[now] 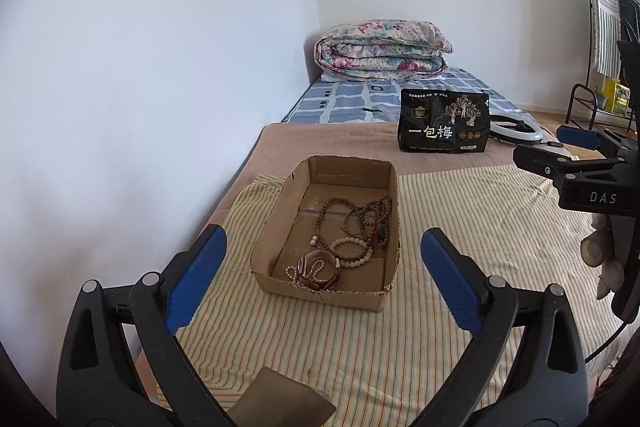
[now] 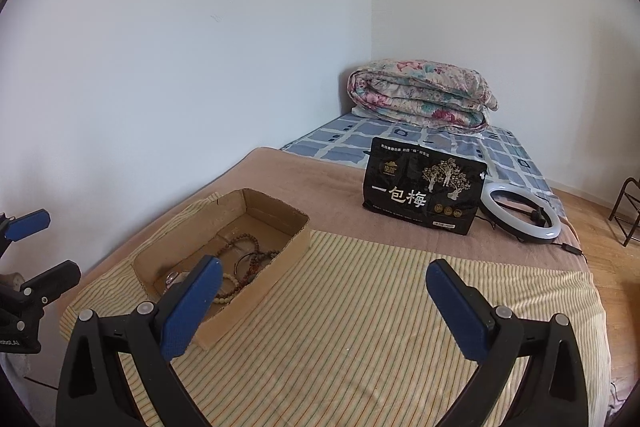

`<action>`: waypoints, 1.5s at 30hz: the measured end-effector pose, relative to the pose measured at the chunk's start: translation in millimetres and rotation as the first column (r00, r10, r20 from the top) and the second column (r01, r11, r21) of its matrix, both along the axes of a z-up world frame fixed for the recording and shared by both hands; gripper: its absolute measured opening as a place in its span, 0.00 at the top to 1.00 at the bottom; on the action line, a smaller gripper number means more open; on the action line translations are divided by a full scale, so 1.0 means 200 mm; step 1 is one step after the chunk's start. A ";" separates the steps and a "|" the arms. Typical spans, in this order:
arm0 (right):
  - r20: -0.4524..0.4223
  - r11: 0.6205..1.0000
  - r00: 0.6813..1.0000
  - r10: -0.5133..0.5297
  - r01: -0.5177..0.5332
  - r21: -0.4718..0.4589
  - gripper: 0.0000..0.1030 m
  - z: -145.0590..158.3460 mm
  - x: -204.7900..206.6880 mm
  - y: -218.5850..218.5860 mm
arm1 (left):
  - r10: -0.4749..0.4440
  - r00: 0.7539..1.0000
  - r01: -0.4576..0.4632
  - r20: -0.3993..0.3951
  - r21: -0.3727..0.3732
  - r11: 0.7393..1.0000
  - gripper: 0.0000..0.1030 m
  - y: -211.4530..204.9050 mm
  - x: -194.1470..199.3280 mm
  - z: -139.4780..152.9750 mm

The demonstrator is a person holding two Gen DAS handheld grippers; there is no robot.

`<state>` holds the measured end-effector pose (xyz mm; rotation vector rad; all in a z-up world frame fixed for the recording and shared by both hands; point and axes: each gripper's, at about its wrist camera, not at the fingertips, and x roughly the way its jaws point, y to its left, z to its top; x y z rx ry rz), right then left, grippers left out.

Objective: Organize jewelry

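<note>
While I hold both tongs, left (image 1: 324,279) and right (image 2: 324,303), apart and empty, the jewelry (image 1: 348,239) lies heaped inside the cardboard box (image 1: 280,211), frame centre, contained together.

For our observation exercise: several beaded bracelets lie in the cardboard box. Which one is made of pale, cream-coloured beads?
The cream bead bracelet, a small closed ring mid-box in the cardboard box. The long brown bead strand behind it is darker.
</note>
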<state>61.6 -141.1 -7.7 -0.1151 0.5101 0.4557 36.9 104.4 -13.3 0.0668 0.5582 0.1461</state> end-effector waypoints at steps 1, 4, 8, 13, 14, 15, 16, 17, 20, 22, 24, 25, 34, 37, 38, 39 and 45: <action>0.004 1.000 1.000 -0.001 0.001 0.001 0.00 0.00 0.00 -0.01 | 0.001 1.000 -0.001 -0.002 0.003 1.000 0.03 0.00 0.00 0.00; 0.010 1.000 1.000 -0.014 0.013 0.010 0.00 0.00 -0.01 -0.03 | 0.002 1.000 -0.002 -0.006 0.005 1.000 0.03 -0.01 -0.02 -0.01; 0.008 0.999 1.000 -0.029 0.029 0.023 0.00 -0.01 -0.01 -0.05 | 0.007 1.000 -0.007 -0.011 -0.018 1.000 0.03 0.00 -0.03 -0.01; 0.012 0.999 0.999 -0.035 0.034 0.027 0.00 -0.01 -0.01 -0.07 | 0.012 1.000 -0.012 -0.017 -0.023 1.000 0.03 0.00 -0.03 -0.01; 0.010 0.999 0.999 -0.033 0.033 0.026 0.00 -0.01 -0.01 -0.07 | 0.012 1.000 -0.013 -0.018 -0.024 1.000 0.03 0.00 -0.03 -0.01; 0.008 0.999 0.999 -0.032 0.032 0.024 0.00 -0.02 -0.01 -0.07 | 0.012 1.000 -0.012 -0.019 -0.025 1.000 0.03 0.00 -0.03 -0.01; 0.007 0.999 0.999 -0.031 0.031 0.021 0.00 -0.02 -0.01 -0.06 | 0.013 1.000 -0.013 -0.019 -0.025 1.000 0.03 0.00 -0.03 -0.01; 0.007 0.999 1.000 -0.030 0.030 0.017 0.00 -0.02 -0.01 -0.06 | 0.012 1.000 -0.013 -0.019 -0.023 1.000 0.03 0.00 -0.03 -0.01; 0.005 1.000 1.000 -0.029 0.029 0.012 0.00 -0.02 -0.01 -0.06 | 0.012 1.000 -0.012 -0.019 -0.022 1.000 0.03 0.00 -0.03 -0.01; 0.005 0.999 1.000 -0.029 0.029 0.014 0.00 -0.03 -0.01 -0.06 | 0.012 1.000 -0.013 -0.019 -0.026 1.000 0.03 0.00 -0.03 -0.01; 0.004 1.000 1.000 -0.029 0.029 0.013 0.00 -0.03 0.00 -0.06 | 0.013 1.000 -0.014 -0.019 -0.025 1.000 0.03 0.00 -0.03 -0.01; 0.004 1.000 1.000 -0.028 0.028 0.014 0.00 -0.03 -0.01 -0.06 | 0.014 1.000 -0.014 -0.019 -0.025 1.000 0.03 0.00 -0.03 -0.01; 0.004 1.000 1.000 -0.028 0.028 0.013 0.00 -0.03 0.00 -0.06 | 0.015 1.000 -0.015 -0.018 -0.023 1.000 0.03 0.00 -0.03 -0.01; 0.003 1.000 1.000 -0.026 0.026 0.014 0.00 -0.03 0.00 -0.06 | 0.018 1.000 -0.018 -0.016 -0.021 1.000 0.03 0.01 -0.03 -0.01; 0.003 1.000 1.000 -0.025 0.025 0.013 0.00 -0.03 0.00 -0.06 | 0.017 1.000 -0.017 -0.018 -0.025 1.000 0.03 0.01 -0.03 -0.01; 0.004 1.000 1.000 -0.024 0.024 0.011 0.00 -0.04 -0.01 -0.06 | 0.017 1.000 -0.018 -0.018 -0.028 0.999 0.03 0.02 -0.03 -0.01; -0.001 1.000 1.000 -0.028 0.028 0.014 0.00 -0.05 0.00 -0.06 | 0.017 1.000 -0.017 -0.019 -0.028 0.999 0.03 0.02 -0.04 -0.01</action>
